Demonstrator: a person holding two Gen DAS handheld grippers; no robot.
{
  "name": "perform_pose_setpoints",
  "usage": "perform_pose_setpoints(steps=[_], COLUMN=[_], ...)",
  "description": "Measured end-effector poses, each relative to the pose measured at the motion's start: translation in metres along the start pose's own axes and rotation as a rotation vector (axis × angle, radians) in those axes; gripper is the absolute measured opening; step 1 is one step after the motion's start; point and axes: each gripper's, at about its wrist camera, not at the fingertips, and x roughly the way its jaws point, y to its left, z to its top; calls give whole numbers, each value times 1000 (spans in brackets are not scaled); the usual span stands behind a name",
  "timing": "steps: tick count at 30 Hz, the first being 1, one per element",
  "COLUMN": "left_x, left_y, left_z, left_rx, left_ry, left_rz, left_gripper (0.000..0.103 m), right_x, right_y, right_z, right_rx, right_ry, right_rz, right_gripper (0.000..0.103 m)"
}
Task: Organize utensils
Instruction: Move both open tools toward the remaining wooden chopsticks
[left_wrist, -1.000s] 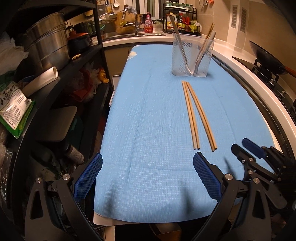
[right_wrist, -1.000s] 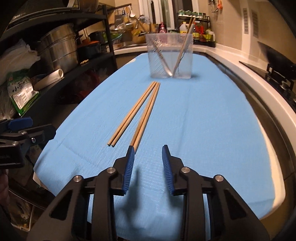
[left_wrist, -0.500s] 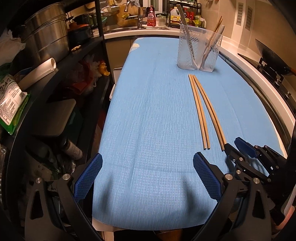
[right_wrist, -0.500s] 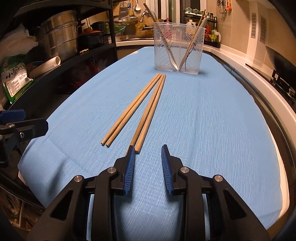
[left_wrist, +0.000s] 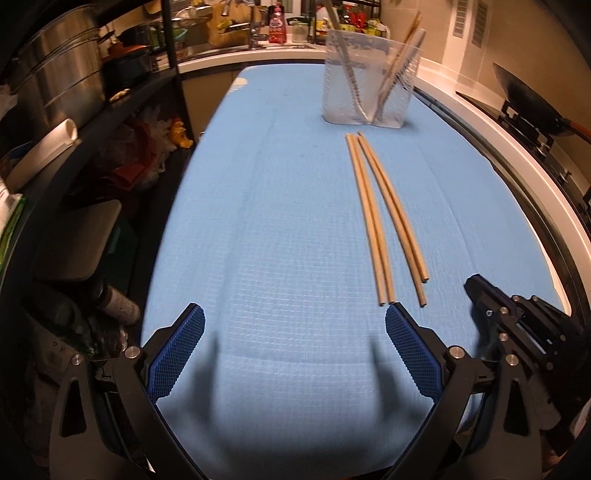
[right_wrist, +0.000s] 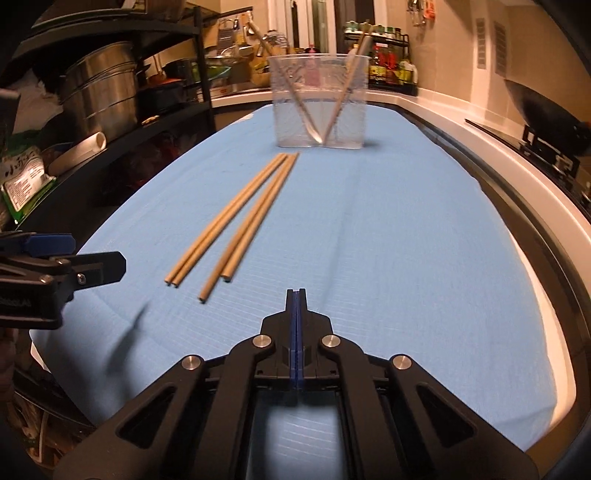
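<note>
**Four chopsticks on the blue cloth, right claw closed on nothing**

Four wooden chopsticks (left_wrist: 384, 221) lie on the blue cloth (left_wrist: 280, 229) that covers the desk. They lie as two pairs, close side by side. Their far tips nearly meet just before a clear plastic utensil holder (right_wrist: 319, 101), and their near ends spread a little apart. In the holder some utensils already stand tilted against its walls; it looks like a metal handle and some chopsticks, but through the plastic I cannot tell exactly.

The right claw (right_wrist: 296, 295) has its two blue pads pressed flat together, with nothing between them. Its tip is over the cloth, near the closest chopstick ends and a little to their right in the right wrist view; it does not touch them.

The left claw (left_wrist: 294, 343) has its jaws wide apart and empty. In the left wrist view its right pad (left_wrist: 412, 350) is just below the near ends of the left pair of chopsticks. Whether it touches the cloth I cannot tell.

On the left side of the desk stands a dark shelf with big steel pots (left_wrist: 55, 92). On the right a dark wok (right_wrist: 546, 114) sits on a stove.
</note>
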Motion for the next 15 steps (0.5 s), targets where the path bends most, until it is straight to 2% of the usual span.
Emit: perform_pose_setpoints(steps=[7,9,10,15], left_x=[16,15,15,10], left_y=[-9,-8,-7,10], left_z=[1,0,1,1], left_rx=[3,8,7,-26], left_ry=[32,31,30,27], left_rz=[-3,5,11,35], left_gripper=[95,95,95,95], right_x=[4,7,9,16], right_y=[3,10,14,28], right_z=[3,6,8,13], right_rx=[-5,-20,-22,-40], right_ry=[3,11,15,13], right_rz=[89,107,118,112], right_gripper=[12,29,32,32])
